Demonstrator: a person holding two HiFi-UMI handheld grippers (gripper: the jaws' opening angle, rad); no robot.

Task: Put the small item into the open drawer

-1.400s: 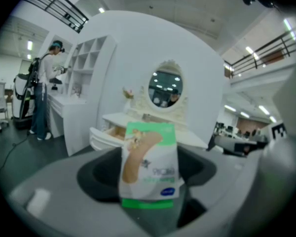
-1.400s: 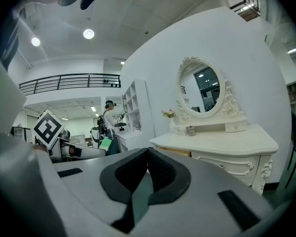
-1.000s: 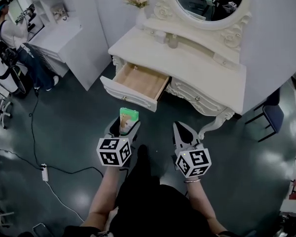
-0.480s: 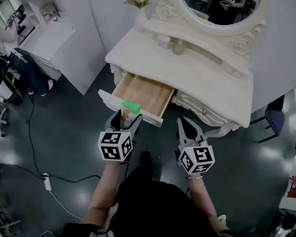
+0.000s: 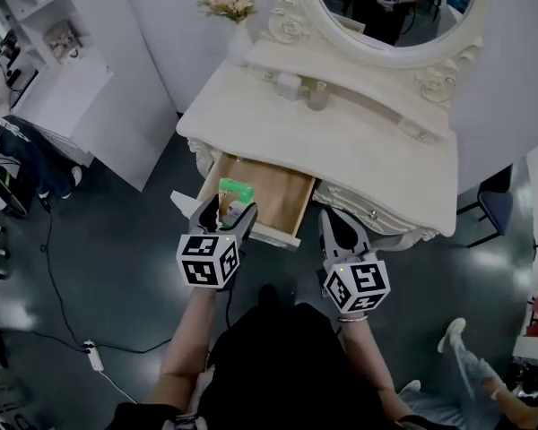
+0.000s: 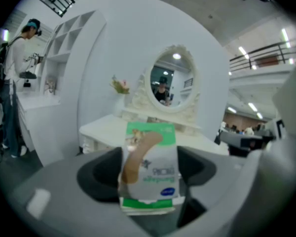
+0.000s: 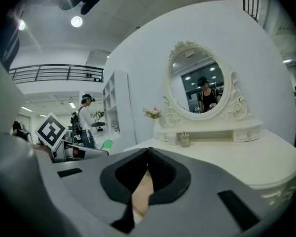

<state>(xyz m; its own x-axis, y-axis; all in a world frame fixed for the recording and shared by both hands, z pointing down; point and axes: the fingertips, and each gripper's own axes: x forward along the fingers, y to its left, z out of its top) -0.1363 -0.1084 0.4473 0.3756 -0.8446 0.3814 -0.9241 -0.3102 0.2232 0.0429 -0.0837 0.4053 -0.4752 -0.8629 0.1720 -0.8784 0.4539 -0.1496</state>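
My left gripper (image 5: 226,211) is shut on a small green-and-white box (image 5: 236,191) printed with a plaster; the left gripper view shows the box (image 6: 150,167) upright between the jaws. It hangs over the front left part of the open wooden drawer (image 5: 273,193) of a cream dressing table (image 5: 341,141). Just right of the drawer front, my right gripper (image 5: 334,227) has its jaws closed together and holds nothing, as the right gripper view (image 7: 148,158) also shows.
A round mirror (image 5: 386,7), a vase of pink flowers (image 5: 226,5) and two small jars (image 5: 303,90) are on the table's back part. White shelving (image 5: 45,52) stands at the left. A cable and power strip (image 5: 93,356) lie on the dark floor.
I have stepped closer to the dressing table. The left gripper with the box has moved from before the drawer front to over the drawer. The right gripper came forward too.
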